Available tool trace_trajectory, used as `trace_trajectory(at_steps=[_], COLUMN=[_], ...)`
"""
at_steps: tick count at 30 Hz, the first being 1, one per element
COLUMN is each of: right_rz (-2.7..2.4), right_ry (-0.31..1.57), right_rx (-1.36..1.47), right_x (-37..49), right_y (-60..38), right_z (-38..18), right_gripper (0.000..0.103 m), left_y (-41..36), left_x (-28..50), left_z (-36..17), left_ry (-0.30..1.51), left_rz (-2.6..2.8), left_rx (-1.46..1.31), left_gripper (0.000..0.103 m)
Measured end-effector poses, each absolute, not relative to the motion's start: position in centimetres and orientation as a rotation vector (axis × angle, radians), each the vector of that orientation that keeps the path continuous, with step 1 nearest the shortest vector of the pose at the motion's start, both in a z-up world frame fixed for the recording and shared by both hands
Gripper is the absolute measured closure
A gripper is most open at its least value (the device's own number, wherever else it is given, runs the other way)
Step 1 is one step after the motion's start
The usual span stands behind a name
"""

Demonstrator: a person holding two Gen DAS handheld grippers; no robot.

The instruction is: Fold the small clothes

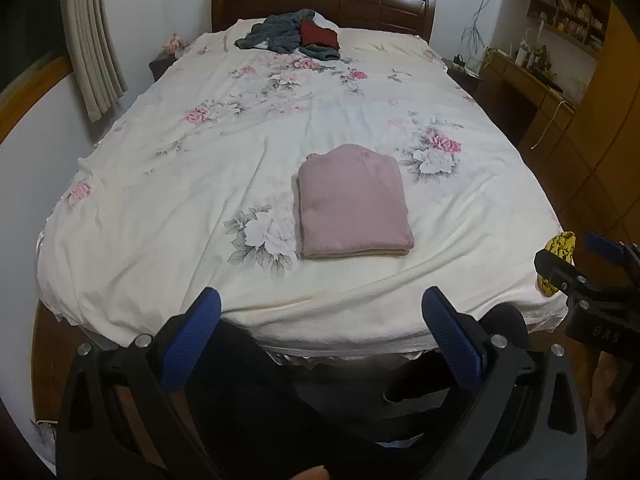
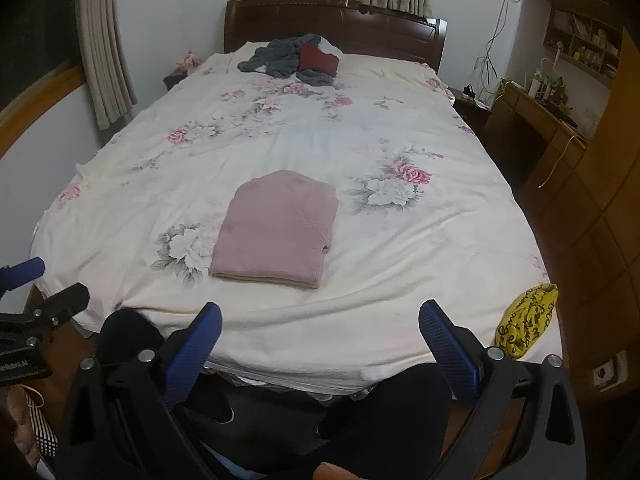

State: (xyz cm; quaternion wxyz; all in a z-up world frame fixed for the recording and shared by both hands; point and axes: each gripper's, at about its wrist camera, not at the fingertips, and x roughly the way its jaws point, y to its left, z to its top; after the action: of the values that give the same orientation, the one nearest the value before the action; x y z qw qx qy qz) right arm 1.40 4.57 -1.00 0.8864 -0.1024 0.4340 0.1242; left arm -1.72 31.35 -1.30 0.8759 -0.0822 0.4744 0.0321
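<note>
Both of our grippers sit right up at the lens, so we start there. Our left gripper (image 1: pixel 320 320) has its blue-padded fingers (image 1: pixel 192 340) spread wide with nothing between them, hanging over the foot edge of the bed, and our right gripper (image 2: pixel 320 332) is the same story — spread apart, empty, just short of the sheet. Dark trouser legs (image 2: pixel 380 420) show underneath them.

Biggest thing in the room is obviously the bed (image 1: pixel 200 160), covered in a cream sheet with pink and grey flowers, wrinkled but pretty flat. Behind it is a dark wooden headboard (image 1: pixel 320 0), with beige curtains (image 1: pixel 92 40) to the left and a wooden desk and shelves (image 1: pixel 532 84) along the right wall.

Next down in size: the pink sweater (image 1: pixel 354 204) — it's lying folded into a neat rectangle on the near half of the bed, a bit right of centre in the left wrist view, well clear of both grippers. Up by the headboard we've got a rumpled grey garment (image 1: pixel 280 34) with a dark red piece (image 1: pixel 318 36) lying on top of it, touching.

Smallest bit is a yellow cloth with black print (image 2: pixel 526 320), bunched up at the near right corner of the bed, just beside our right gripper.
</note>
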Motion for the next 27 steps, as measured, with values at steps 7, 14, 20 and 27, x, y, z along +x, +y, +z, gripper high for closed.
trace_trajectory(at_steps=[7,14,20,27], right_rz=[0.263,0.278,0.288,0.291], right_ry=[0.909,0.911,0.907,0.904], right_rx=[-0.211,-0.21,-0.22,-0.225], right_x=[1.4,1.6,1.7,1.8], right_y=[4.8,5.0,5.7,6.3], right_z=[-1.1,-1.3,-1.3,-1.2], right_gripper=[0.004,0.004,0.004,0.004], left_y=[31.2,31.0,31.1,31.2], left_x=[-1.6,-1.8,-1.8,-1.7], left_z=[-1.6,-1.4,-1.1,-1.0], left_ry=[1.001,0.996,0.988,0.987], left_rz=[0.069,0.089,0.1,0.102], left_rx=[-0.163,-0.143,-0.137,-0.136], left_gripper=[0.003,0.003,0.003,0.003])
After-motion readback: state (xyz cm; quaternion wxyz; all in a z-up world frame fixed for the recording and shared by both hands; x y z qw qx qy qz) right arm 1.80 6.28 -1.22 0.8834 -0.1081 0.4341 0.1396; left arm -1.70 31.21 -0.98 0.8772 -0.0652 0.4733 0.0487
